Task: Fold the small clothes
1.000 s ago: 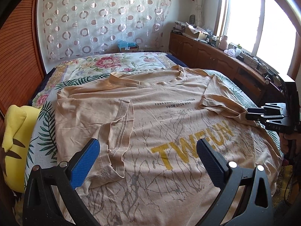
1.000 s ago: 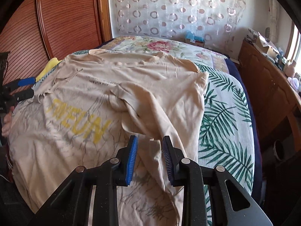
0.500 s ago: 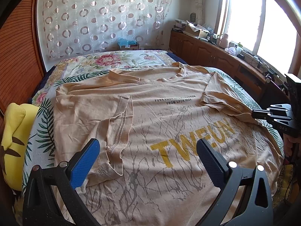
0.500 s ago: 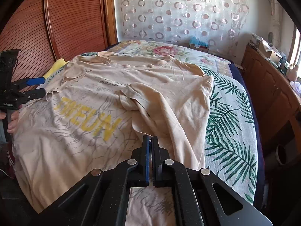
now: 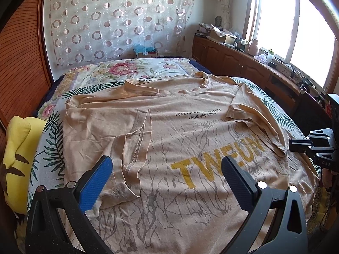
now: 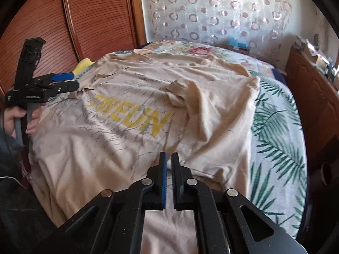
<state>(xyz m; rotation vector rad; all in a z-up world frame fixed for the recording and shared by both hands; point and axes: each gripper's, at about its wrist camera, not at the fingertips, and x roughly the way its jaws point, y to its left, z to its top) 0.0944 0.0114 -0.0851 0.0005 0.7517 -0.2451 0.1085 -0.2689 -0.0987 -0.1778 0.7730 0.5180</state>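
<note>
On the bed point(image 5: 53, 139) lay one tan T-shirt point(image 5: 190, 139), printed side up with yellow letters, both sleeves folded inward. Two tools worked it: the left tool point(image 5: 167, 175) hung spread wide above the cloth, gripping nothing; the right tool point(image 6: 168, 158), jaws just eased slightly apart, pinched the shirt's side edge.

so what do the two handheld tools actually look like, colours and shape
Both are matte black plastic frames with triangular cutouts and round silver pins. The left tool has one blue textured pad and one black pad. The right tool matches, blue pad beside black. The left has a grey handle.
</note>
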